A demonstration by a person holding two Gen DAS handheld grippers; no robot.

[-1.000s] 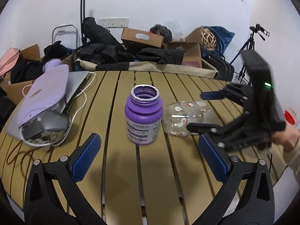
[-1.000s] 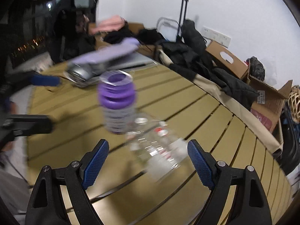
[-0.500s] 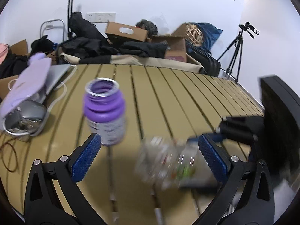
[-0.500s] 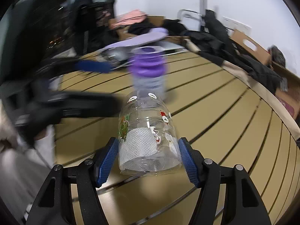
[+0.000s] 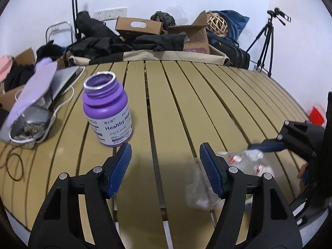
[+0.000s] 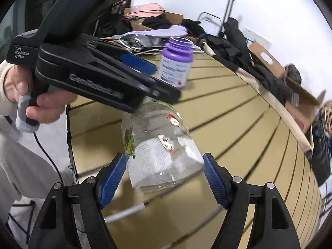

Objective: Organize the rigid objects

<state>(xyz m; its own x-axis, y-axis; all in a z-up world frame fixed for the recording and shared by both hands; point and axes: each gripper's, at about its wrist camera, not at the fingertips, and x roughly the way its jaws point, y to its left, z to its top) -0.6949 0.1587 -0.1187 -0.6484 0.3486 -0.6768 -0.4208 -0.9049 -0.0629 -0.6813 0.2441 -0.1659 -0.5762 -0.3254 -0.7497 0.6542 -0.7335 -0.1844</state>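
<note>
Slatted yellow-brown boards make up the bench (image 5: pixel 186 108), with bags, cardboard boxes and a tripod piled behind its far edge; take the purple bottle (image 5: pixel 108 112) as your landmark, standing upright and uncapped on the bench, its label reading "Healthy" and, below, what looks like "heart & energy", though that smaller line is too soft to be sure of.

Your right hand-held gripper (image 6: pixel 165 178) is clamped on the base of the clear glass jar (image 6: pixel 159 145), both blue pads pressed to its sides; the jar is carried above the bench, nearer you than the purple bottle, tilted, its long axis running from the pads up and away toward the bottle, mouth end farthest from you; small red-and-white stickers and one green sticker dot its wall, and something white and textured sits inside at the base.

Your left hand-held gripper (image 5: pixel 166 166) is half open and holds nothing; the purple bottle sits just beyond its left pad, so that hand is the nearer one for the bottle; in the right wrist view its body crosses just above the jar's mouth, printed "Data Acquisition System".

Judging from this, the jar wants turning upright and setting down beside the purple bottle.
</note>
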